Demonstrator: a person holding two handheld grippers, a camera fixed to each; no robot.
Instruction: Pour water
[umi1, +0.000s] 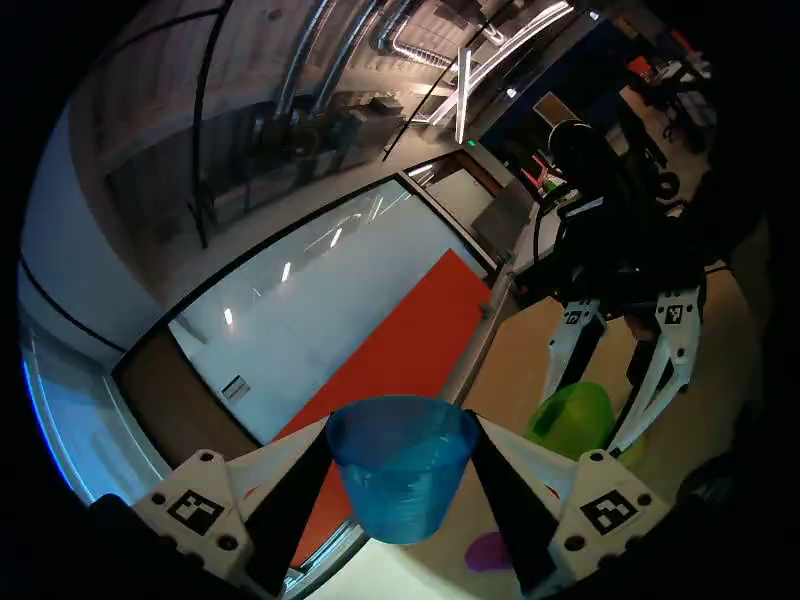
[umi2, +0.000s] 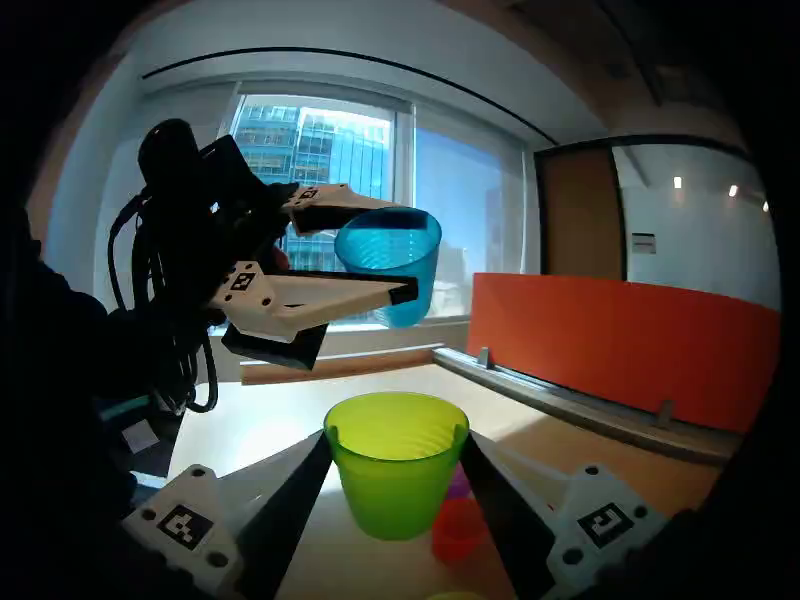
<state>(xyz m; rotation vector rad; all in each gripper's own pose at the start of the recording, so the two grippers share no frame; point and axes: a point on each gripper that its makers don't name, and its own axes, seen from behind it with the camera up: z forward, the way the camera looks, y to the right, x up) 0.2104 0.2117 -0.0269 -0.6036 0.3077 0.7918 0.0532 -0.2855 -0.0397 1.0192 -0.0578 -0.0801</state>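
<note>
- Left gripper view: my left gripper (umi1: 402, 440) pinches the blue cup (umi1: 403, 470), both fingers pressed on its sides.
- Farther off, my right gripper (umi1: 590, 425) clamps the green cup (umi1: 570, 415) over the wooden table (umi1: 510, 370).
- Right gripper view: my right gripper (umi2: 397, 450) squeezes the green cup (umi2: 397, 470); whether it rests on the table (umi2: 560, 440) I cannot tell.
- Higher up, against the window (umi2: 470, 190), my left gripper (umi2: 395, 255) grips the blue cup (umi2: 388, 245).

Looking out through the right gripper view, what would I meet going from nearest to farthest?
green cup → blue cup, held up in the air → window with buildings outside
</note>
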